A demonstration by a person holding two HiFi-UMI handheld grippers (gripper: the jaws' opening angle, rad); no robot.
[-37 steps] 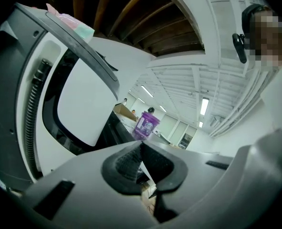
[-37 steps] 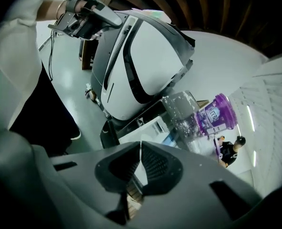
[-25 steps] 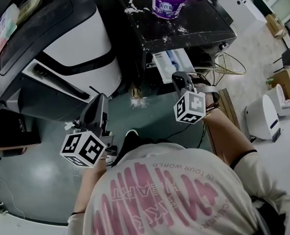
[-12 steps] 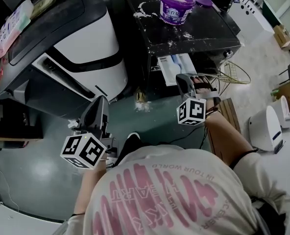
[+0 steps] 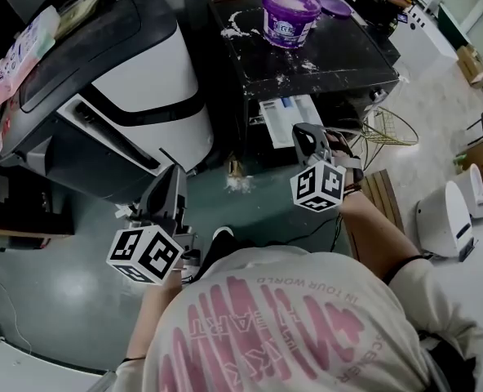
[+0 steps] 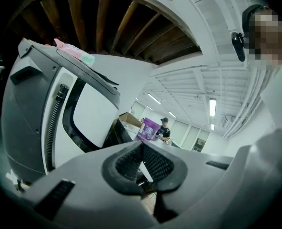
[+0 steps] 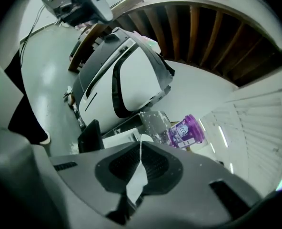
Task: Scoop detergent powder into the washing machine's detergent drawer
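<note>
Right gripper view: right gripper (image 7: 141, 149) jaws together at the tips, nothing between the pads. Same for the left gripper (image 6: 141, 146), pads meeting, empty. Head view: right gripper held in front of the washing machine (image 5: 331, 60), tips near the front end of the detergent drawer (image 5: 286, 117), which stands pulled out of the machine's front; contact not readable. The left gripper sits lower and left of the washing machine, well apart from it, over the green floor (image 5: 78, 284). Purple detergent tub (image 5: 290, 11) upright on the washing machine's black top, open, white powder inside; purple lid (image 5: 337, 5) just beside it on the same top. Spilled powder (image 5: 235, 21) scattered across that top, another small patch on the floor below the machine's front left corner. Large white-and-black appliance (image 5: 135, 88) stands left of the washing machine
</note>
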